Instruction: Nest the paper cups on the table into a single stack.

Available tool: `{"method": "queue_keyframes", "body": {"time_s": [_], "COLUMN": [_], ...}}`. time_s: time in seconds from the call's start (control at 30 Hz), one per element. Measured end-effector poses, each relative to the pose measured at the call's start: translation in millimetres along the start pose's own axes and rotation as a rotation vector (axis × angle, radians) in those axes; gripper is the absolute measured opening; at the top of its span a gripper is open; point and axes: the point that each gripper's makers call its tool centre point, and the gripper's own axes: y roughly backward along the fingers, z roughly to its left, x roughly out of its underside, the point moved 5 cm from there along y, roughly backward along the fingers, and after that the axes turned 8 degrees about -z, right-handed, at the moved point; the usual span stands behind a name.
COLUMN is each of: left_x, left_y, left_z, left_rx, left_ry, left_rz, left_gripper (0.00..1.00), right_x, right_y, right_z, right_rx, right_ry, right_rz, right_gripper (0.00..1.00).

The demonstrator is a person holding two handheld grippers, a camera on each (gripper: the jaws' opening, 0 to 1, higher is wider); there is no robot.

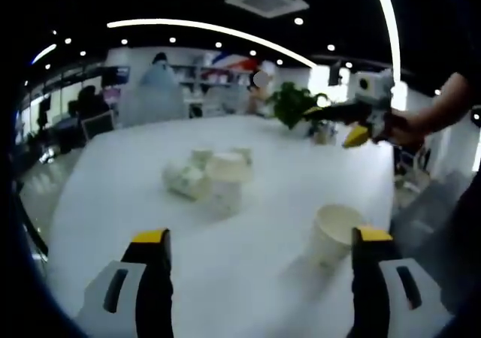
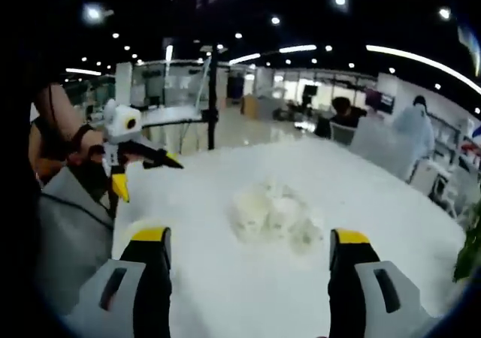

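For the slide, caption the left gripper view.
Open left gripper faces paper cups clustered on a white table.

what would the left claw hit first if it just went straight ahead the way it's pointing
Probably the cluster of paper cups in the middle of the white table, which sits between the open jaws of the left claw. The single upright cup stands off to the side by one jaw. Depth is hard to judge.
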Motion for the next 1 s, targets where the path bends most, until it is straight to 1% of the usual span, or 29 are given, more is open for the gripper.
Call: {"method": "queue_keyframes", "body": {"time_s": [0.03,0.07,0.17,0.2,0.3,0.47,0.6,0.67,0.83,0.97,1.0], "left_x": [0.0,-0.1,0.5,1.0,0.8,2.6,5.8,6.6,8.6,10.7,11.3], "left_y": [0,0,-1,-2,-3,-3,-3,-3,-2,0,0], "left_z": [0.8,0.9,0.8,1.5,2.6,3.4,7.4,8.6,9.5,11.1,11.3], "left_rx": [-0.004,-0.007,-0.015,-0.021,-0.037,-0.041,-0.046,-0.049,-0.047,-0.051,-0.052], "left_ry": [0.0,0.003,0.008,0.012,0.027,0.029,0.031,0.036,0.038,0.04,0.041], "left_rz": [0.0,0.0,0.002,0.002,-0.004,-0.001,0.007,0.009,0.022,0.026,0.029], "left_gripper": [0.98,0.98,0.98,0.98,0.98,0.98,0.98,0.98,0.98,0.98,0.98], "right_x": [-2.7,-3.5,-3.8,-0.1,6.5,9.4,16.8,21.2,24.9,34.0,35.0], "right_y": [-7,-16,-31,-41,-55,-75,-88,-92,-102,-108,-110], "right_z": [-1,-1,0,1,5,10,11,12,9,6,6], "right_rx": [-0.025,-0.061,-0.113,-0.152,-0.216,-0.277,-0.326,-0.349,-0.364,-0.393,-0.398], "right_ry": [0.025,0.044,0.073,0.099,0.133,0.174,0.197,0.2,0.199,0.219,0.212], "right_rz": [-0.001,0.011,0.02,0.043,0.074,0.085,0.123,0.147,0.154,0.195,0.197], "right_gripper": [0.82,0.82,0.81,0.8,0.74,0.69,0.62,0.56,0.52,0.44,0.43]}}
